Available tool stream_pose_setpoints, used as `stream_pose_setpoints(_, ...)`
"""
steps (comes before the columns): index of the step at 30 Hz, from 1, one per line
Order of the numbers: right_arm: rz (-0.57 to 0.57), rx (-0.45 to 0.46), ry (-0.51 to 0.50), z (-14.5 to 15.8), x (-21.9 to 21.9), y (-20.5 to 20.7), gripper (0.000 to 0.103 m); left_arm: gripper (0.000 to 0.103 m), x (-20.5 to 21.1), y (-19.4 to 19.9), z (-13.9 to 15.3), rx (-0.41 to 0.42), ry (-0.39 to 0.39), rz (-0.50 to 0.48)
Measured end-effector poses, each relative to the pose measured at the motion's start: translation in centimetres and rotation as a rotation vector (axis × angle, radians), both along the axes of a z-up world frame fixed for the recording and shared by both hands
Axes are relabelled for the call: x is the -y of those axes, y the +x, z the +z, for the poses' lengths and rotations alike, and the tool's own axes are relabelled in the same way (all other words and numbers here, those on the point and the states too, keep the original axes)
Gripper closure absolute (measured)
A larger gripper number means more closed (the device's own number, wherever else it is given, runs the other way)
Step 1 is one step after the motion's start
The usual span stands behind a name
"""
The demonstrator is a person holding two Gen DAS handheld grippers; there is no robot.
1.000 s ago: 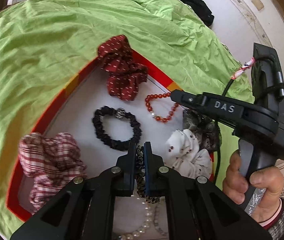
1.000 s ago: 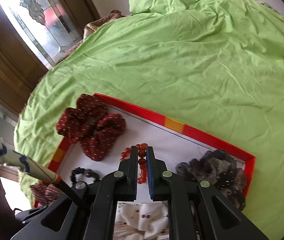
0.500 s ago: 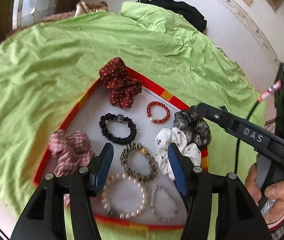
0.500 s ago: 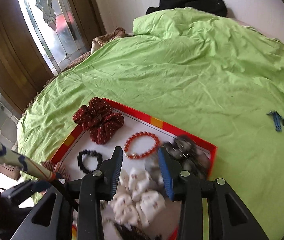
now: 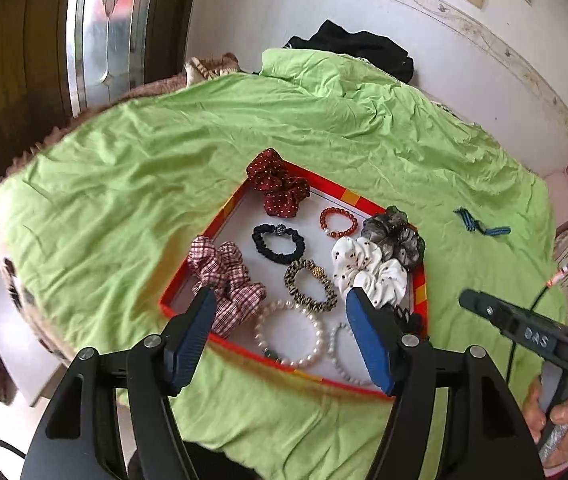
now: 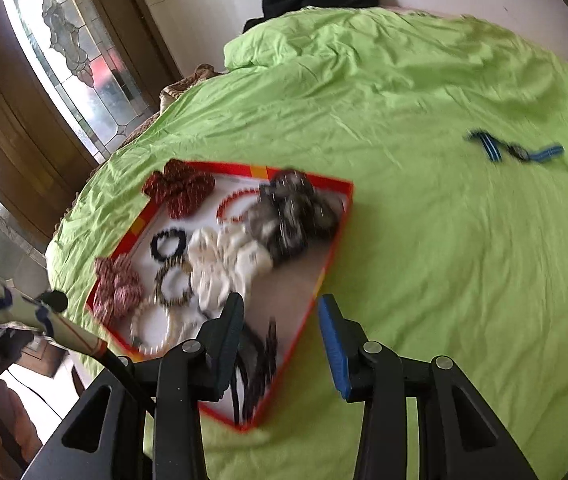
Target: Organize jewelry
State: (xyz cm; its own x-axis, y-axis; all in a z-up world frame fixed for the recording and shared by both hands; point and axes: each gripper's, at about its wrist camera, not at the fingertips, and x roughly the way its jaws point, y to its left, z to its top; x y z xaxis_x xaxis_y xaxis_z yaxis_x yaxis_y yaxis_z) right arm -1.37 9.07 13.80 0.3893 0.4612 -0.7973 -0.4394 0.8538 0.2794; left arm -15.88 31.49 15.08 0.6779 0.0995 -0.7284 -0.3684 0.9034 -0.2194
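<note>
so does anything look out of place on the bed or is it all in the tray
One thing stands out: a blue striped band lies alone on the green sheet, well off to the right of the red-edged tray, while the scrunchies and bracelets all sit inside it. Both grippers, left and right, are open and empty.

Black left gripper [image 5: 280,330], blue pads, silver screws, "DAS" marking

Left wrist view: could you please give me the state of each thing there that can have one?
left gripper: open, holding nothing, above the tray's near edge.
right gripper: open, holding nothing.
tray: lying flat on the green sheet, filled with jewelry.
pearl bracelet: lying flat as a closed loop.
blue strap: outside the tray, on the sheet.
</note>
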Motion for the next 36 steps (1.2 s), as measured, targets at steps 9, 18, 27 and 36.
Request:
stream_pose_setpoints(9, -0.029, -0.005, -0.022, -1.4, 2.1, -5.9, 0.059, 0.030, 3.3, -3.2, 1.6, 0.032, 0.141, -0.008)
stream_pose_setpoints(18, -0.040, 0.052, -0.083, -1.3, 2.5, -9.9, 0.056, 0.002, 5.0, -7.5, 4.7, 0.182, 0.355, 0.143)
stream_pose_setpoints(27, -0.037, 0.082, -0.100, -1.0, 2.9, -13.2, 0.051, 0.000, 6.6, -10.6, 7.0, 0.200, 0.519, 0.225)
stream_pose_setpoints(36, -0.065, 0.098, -0.117, -1.1, 4.1, -15.2, 0.046, 0.000, 7.1, -10.3, 4.3, 0.062, 0.377, 0.134)
